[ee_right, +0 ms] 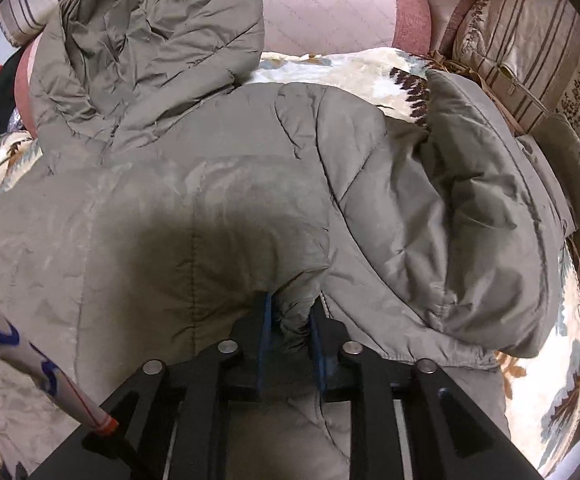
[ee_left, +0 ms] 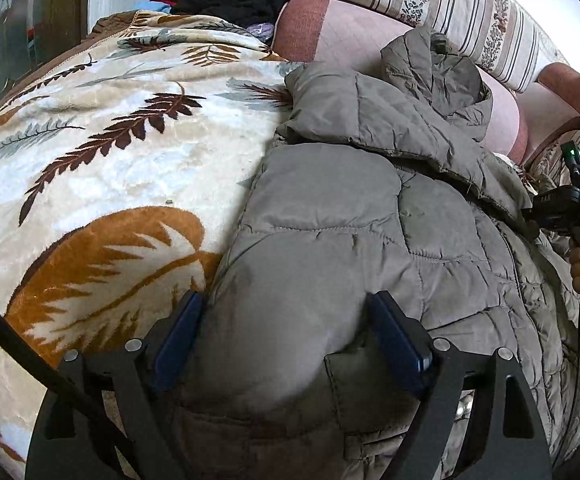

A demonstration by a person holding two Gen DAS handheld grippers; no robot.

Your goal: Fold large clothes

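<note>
Here, a grey quilted jacket (ee_left: 369, 208) lies spread over a leaf-patterned blanket (ee_left: 102, 152) on the sofa, both grippers at its near edge

The left gripper (ee_left: 286, 320) stands wide, a thick puffed fold of the jacket bulging between its blue pads (ee_left: 180, 336), though whether they press on it I cannot tell. The right gripper (ee_right: 290, 320) is nearly closed, a bunched pinch of the fabric caught between its narrow jaws. The hood (ee_right: 150, 40) rests up against a pink cushion (ee_right: 329, 4), and striped cushions (ee_left: 469, 8) line the sofa back
</note>
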